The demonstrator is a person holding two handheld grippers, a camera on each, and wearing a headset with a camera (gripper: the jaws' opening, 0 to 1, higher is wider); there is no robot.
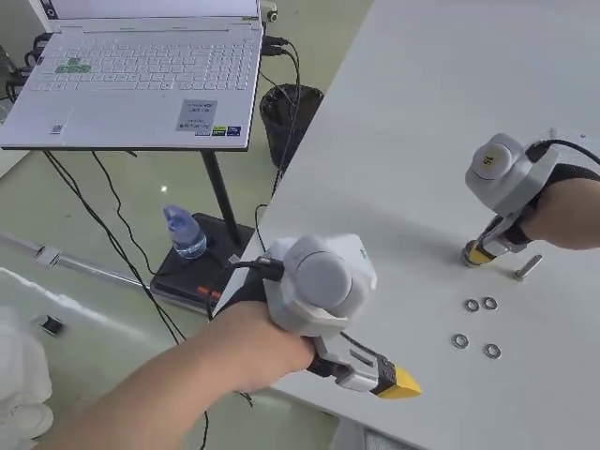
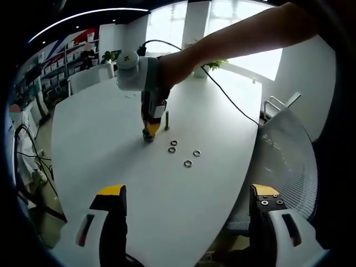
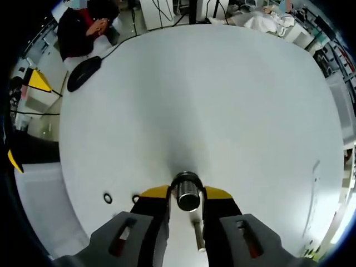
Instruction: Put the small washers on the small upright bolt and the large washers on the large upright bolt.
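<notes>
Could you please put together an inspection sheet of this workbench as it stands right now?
Surface: white table, with a curved near edge.
Job's things: large bolt upright; small bolt just beside it; four washers loose on the table, none on a bolt.
Clutter: nothing seen.
Grippers: right gripper shut on the large bolt; left gripper open, held near the table's near edge.
Cables: a black cable leads from the left gripper; laptop cables hang to the floor.
Surroundings: laptop on a stand, water bottle on the stand's base, black bin.
</notes>
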